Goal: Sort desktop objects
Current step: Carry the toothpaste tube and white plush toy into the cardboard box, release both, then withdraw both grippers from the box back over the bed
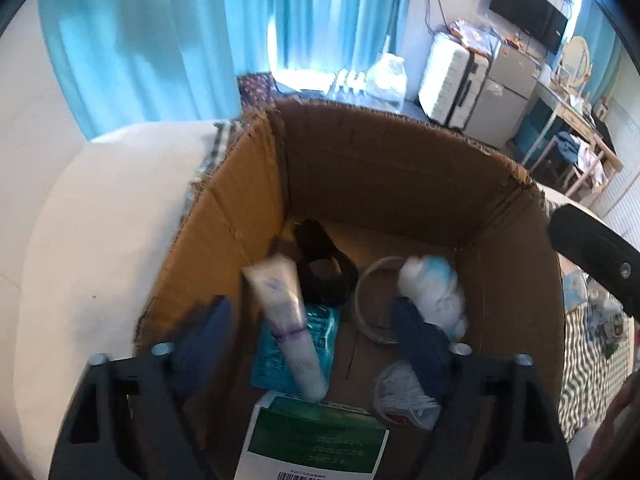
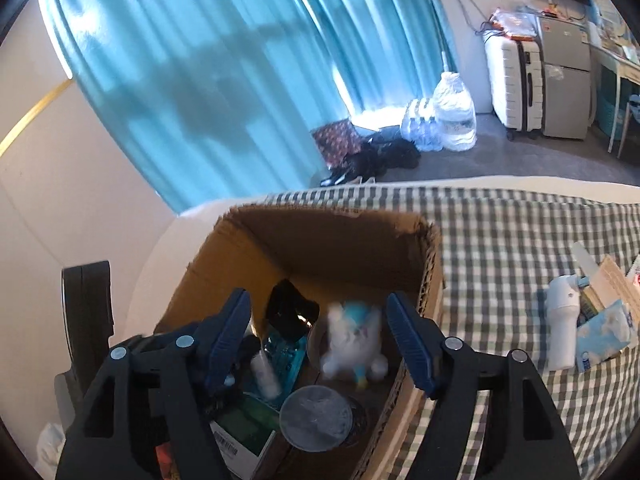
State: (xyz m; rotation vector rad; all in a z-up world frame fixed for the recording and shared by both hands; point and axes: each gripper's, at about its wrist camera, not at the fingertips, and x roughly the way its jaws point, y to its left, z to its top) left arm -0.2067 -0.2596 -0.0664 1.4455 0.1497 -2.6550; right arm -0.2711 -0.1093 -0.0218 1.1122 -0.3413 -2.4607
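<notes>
One cardboard box [image 1: 248, 184], one white tube [image 1: 286, 320], one plush toy [image 2: 354, 340], one green carton [image 1: 316, 440]

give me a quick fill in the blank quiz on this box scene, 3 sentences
1. The white tube and the plush toy are both inside the ____ box.
2. The cloth under that box has a ____ pattern.
3. Both the left claw and the right claw have their jaws ____.

Missing words: cardboard; checked; open
</notes>
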